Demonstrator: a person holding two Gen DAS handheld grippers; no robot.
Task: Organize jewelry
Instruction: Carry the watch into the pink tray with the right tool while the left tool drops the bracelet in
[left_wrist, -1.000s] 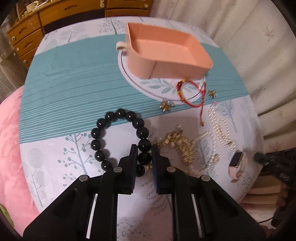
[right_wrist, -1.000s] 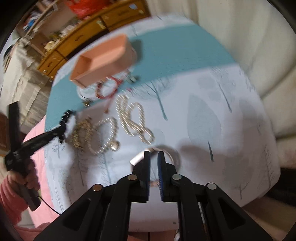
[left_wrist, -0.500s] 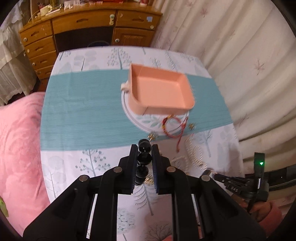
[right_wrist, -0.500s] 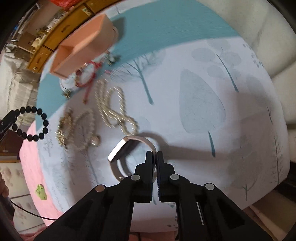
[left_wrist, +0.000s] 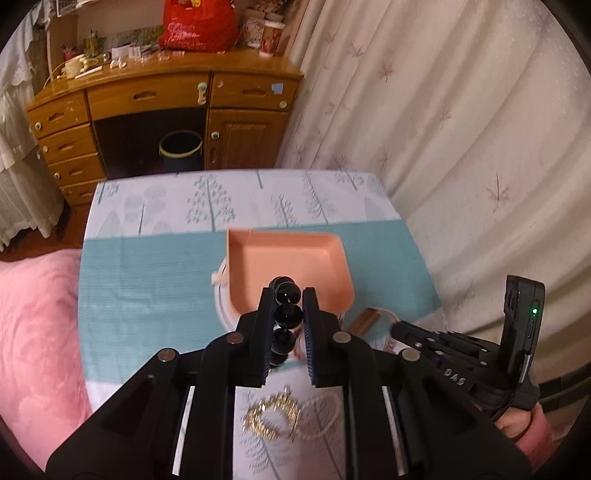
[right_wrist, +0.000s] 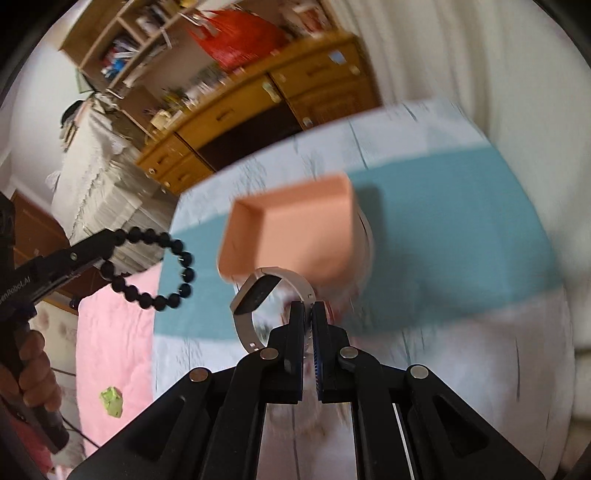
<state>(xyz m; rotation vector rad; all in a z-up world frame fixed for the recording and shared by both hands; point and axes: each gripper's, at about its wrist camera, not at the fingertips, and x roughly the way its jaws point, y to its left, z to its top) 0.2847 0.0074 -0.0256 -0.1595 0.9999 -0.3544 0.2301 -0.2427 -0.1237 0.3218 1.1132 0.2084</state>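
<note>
My left gripper (left_wrist: 289, 301) is shut on a black bead bracelet (left_wrist: 284, 314) and holds it in the air just in front of the pink tray (left_wrist: 286, 258). The bracelet also shows as a ring in the right wrist view (right_wrist: 155, 269), hanging from the left gripper (right_wrist: 110, 243). My right gripper (right_wrist: 308, 312) is shut on the strap of a pale pink watch (right_wrist: 258, 295), lifted near the pink tray (right_wrist: 291, 229). The watch also shows in the left wrist view (left_wrist: 369, 319).
A gold chain piece (left_wrist: 273, 417) and a pearl strand (left_wrist: 325, 424) lie on the tree-print tablecloth (left_wrist: 147, 288) below the left gripper. A wooden dresser (left_wrist: 166, 110) stands behind the table, curtains (left_wrist: 443, 147) to the right, pink bedding (left_wrist: 33, 332) to the left.
Both grippers have lifted off the table with their pieces and moved toward the pink tray. The bead bracelet and the watch now hang in the air.
</note>
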